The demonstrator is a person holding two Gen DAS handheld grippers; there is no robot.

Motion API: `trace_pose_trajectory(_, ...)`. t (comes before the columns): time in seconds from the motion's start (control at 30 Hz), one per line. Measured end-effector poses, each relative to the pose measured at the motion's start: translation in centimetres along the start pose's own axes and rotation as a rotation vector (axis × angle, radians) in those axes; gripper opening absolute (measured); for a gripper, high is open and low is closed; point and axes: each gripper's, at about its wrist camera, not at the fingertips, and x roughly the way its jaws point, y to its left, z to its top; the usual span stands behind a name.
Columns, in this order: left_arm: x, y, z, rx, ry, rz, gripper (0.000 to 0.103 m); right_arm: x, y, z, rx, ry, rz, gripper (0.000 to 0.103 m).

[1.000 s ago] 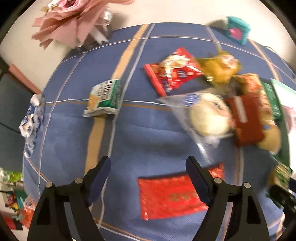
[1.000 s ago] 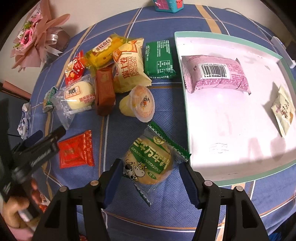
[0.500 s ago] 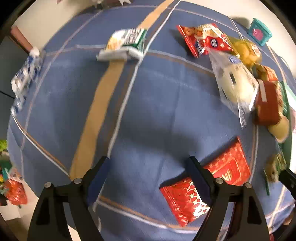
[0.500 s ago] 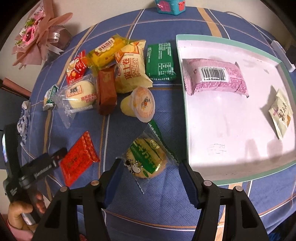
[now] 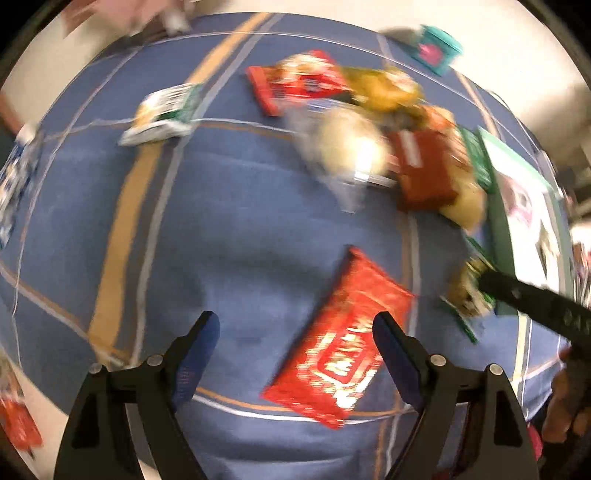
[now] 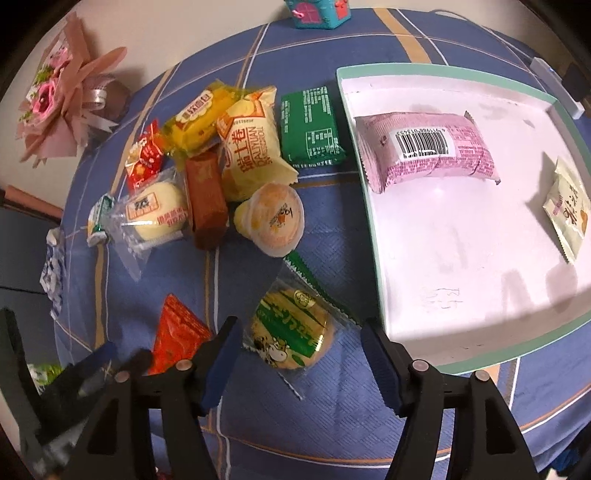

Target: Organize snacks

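Observation:
A red foil packet (image 5: 340, 347) lies flat on the blue tablecloth between my left gripper's (image 5: 295, 319) open jaws, nearer the right finger; this view is blurred. A round green cookie packet (image 6: 291, 332) rests on the cloth between my right gripper's (image 6: 300, 326) jaws, which are opening with the pads off it. The white tray (image 6: 369, 206) with a green rim stands to the right and holds a pink packet (image 6: 428, 151) and a beige packet (image 6: 569, 210). The left gripper (image 6: 107, 362) shows blurred at the lower left, beside the red foil packet (image 6: 177, 332).
A heap of snacks sits mid-table: a jelly cup (image 6: 273, 218), a dark green packet (image 6: 312, 125), a yellow roll bag (image 6: 251, 140), a brown bar (image 6: 205, 199), a wrapped bun (image 6: 159, 210). A pink bouquet (image 6: 59, 110) and a teal toy house (image 6: 317, 11) stand at the back.
The left view has swung, and the red packet now lies between the left jaws instead of under the right finger. The right jaws have widened around the green cookie packet.

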Motion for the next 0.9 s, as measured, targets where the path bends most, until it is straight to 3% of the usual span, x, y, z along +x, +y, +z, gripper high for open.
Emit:
trace_pose_trajectory(0.13, 1.0, -3.0, -0.2, 0.093, 0.026, 0.021, 0.086, 0.5, 1.0, 0.4, -0.025, -0.001, -0.019, 0.081)
trace_pose_trajectory(0.37, 2.4, -8.4, -0.8, 0.175, 0.045, 0.081, 0.087, 1.7, 3.2, -0.1, -0.098, -0.006, -0.112, 0.081)
trace_pose_trajectory(0.6, 2.6, -4.7, -0.8, 0.053, -0.005, 0.190, 0.086, 1.4, 3.8, -1.1, -0.120, 0.011, -0.162, 0.078)
trace_pose_trajectory(0.77, 2.4, -2.5, -0.8, -0.036, -0.010, 0.178, 0.086, 1.6, 4.0, -1.4, -0.107, 0.030, -0.112, 0.077)
trace_pose_trajectory(0.9, 2.5, -1.8, -2.1, -0.039, -0.016, 0.165, 0.083, 2.5, 4.1, -1.1, -0.088, 0.055, -0.066, 0.075)
